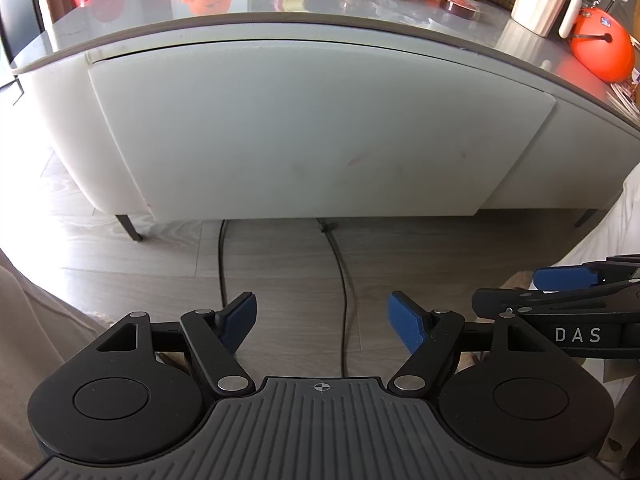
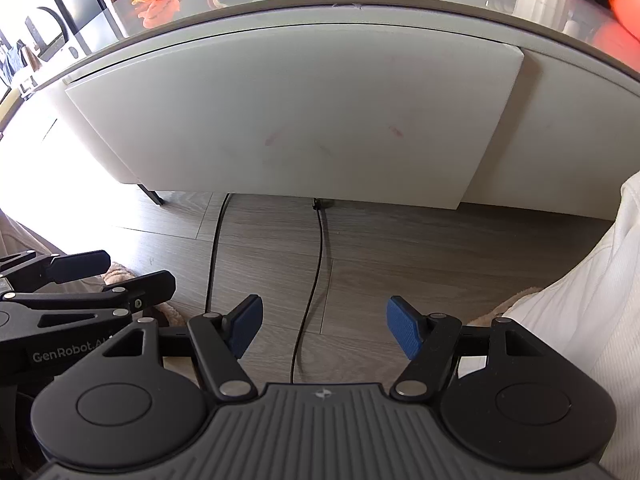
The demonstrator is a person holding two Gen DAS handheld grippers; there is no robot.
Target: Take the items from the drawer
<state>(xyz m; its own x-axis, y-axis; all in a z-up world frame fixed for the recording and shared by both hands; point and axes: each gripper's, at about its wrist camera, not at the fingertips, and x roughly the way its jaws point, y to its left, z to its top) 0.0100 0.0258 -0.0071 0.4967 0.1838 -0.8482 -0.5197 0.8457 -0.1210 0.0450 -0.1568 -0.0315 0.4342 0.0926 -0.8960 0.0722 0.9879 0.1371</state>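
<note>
Under the grey surface (image 1: 160,32), the smooth white handle-less drawer front (image 1: 312,128) looks stiff; both jaws gape empty, so hook its bottom edge.

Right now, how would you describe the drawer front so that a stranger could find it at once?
Find the low white table with the glossy grey top. On its near side sits the drawer front, a wide, flat, handle-less white panel, closed. Unlike the plain side beside it, thin seams outline it and faint reddish marks stain it.
</note>
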